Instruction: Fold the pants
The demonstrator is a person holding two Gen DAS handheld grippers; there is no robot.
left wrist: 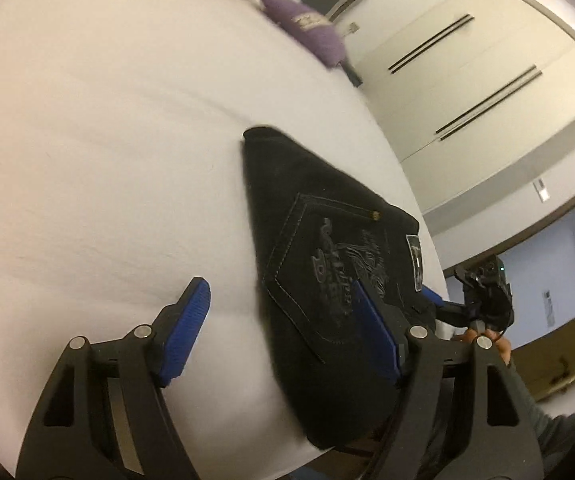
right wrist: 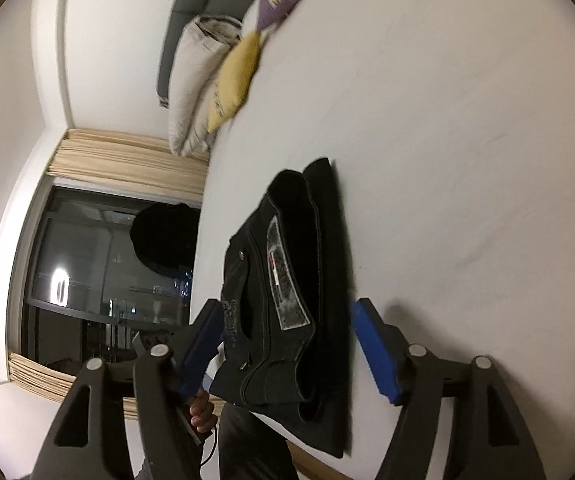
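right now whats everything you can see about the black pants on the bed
The black pants are denim-looking jeans, folded into a compact stack lying flat on the white bed near its edge. A back pocket with pale stitching and an embroidered design faces up, and a small metal rivet shows at the pocket's corner. From the right wrist view the open waistband shows a worn rectangular label inside, plus metal buttons. The left gripper and right gripper are both open, straddling the stack; whether the pads touch the cloth is unclear.

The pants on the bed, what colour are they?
Black pants, with pale stitching on the back pocket; the left wrist view shows that best.
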